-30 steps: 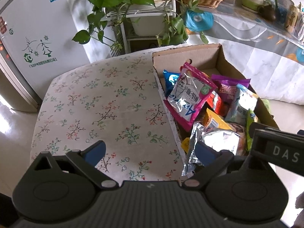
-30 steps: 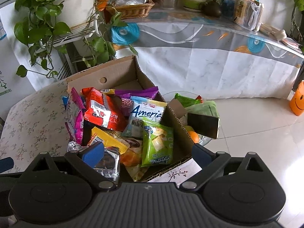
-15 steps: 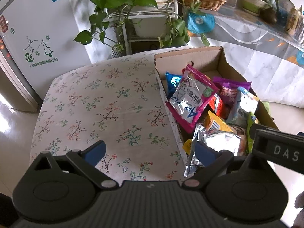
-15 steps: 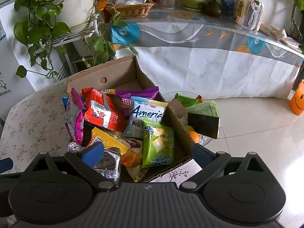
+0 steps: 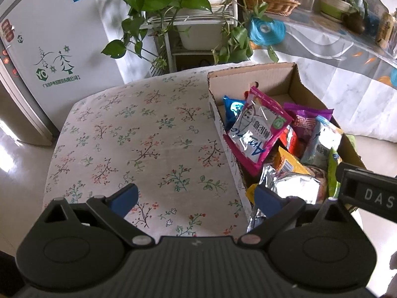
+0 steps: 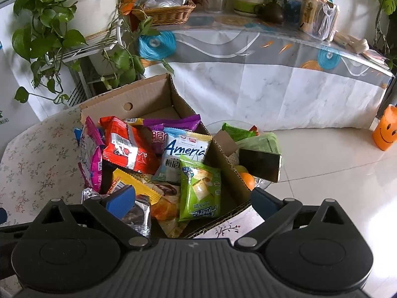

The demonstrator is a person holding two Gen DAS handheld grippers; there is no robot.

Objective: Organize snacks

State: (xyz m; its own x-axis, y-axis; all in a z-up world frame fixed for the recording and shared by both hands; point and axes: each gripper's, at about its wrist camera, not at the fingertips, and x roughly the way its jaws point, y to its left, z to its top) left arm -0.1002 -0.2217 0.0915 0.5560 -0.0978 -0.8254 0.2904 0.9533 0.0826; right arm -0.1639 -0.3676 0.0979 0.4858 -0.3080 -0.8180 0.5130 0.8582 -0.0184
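- Left gripper (image 5: 196, 197) hangs above the flowered worktop (image 5: 139, 149), fingers spread wide with nothing between them.
- Its right finger (image 5: 266, 198) sits over the near corner of the cardboard box (image 5: 292, 79), just above a crinkled silver packet (image 5: 295, 186).
- The box stands at the right edge of the worktop, open at the top and stuffed with snacks.
- A pink packet (image 5: 260, 129) leans on the box's left wall, its top poking above the rim.
- Right gripper (image 6: 193, 198) is over the box's near end, fingers wide apart and holding nothing.
- Between those fingers lies a green chip bag (image 6: 200, 191), flat on the pile.
- Beside it, a light blue packet (image 6: 184, 154) sits upright, a red packet (image 6: 129, 146) rests to its left, and a purple packet (image 6: 163, 131) lies behind.
- A yellow wrapper (image 6: 139, 188) lies just by the right gripper's left finger (image 6: 121, 200).
- Outside the box on its right, a dark phone (image 6: 260, 165) rests on a heap with an orange (image 6: 247, 180) and green bags.
- A potted vine (image 6: 62, 29) stands behind the worktop.
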